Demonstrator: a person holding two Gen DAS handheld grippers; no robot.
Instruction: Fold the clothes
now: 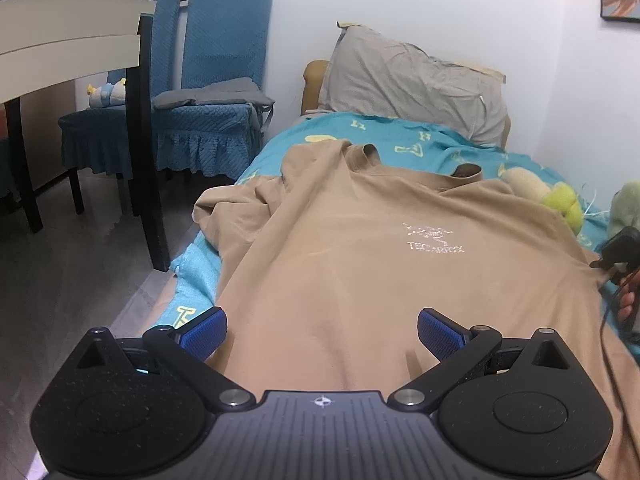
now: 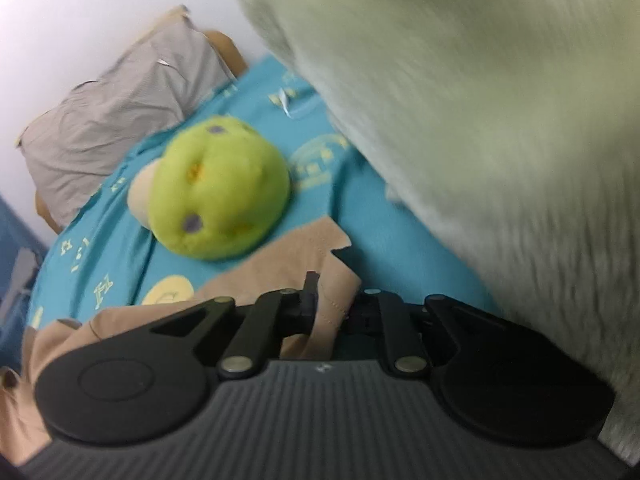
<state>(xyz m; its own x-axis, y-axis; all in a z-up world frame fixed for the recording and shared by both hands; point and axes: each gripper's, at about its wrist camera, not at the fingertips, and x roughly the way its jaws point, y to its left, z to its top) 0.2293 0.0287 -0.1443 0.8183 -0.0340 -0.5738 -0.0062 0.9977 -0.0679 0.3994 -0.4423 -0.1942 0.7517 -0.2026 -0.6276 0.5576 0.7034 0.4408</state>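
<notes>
Folding barely begun: tan shirt (image 1: 360, 264) flat on bed (image 1: 440, 140), right claw (image 2: 326, 312) pinching its 3 o'clock sleeve, left claw (image 1: 322, 334) spread.

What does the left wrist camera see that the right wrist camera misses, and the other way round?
Only the left wrist view shows the two blue-covered chairs, the white logo on the shirt, and the left gripper open above it. Only the right wrist view shows the right gripper shut on the shirt's edge and a big pale fuzzy plush. Both show the tan T-shirt, grey pillow, teal bedsheet and green plush toy.
</notes>
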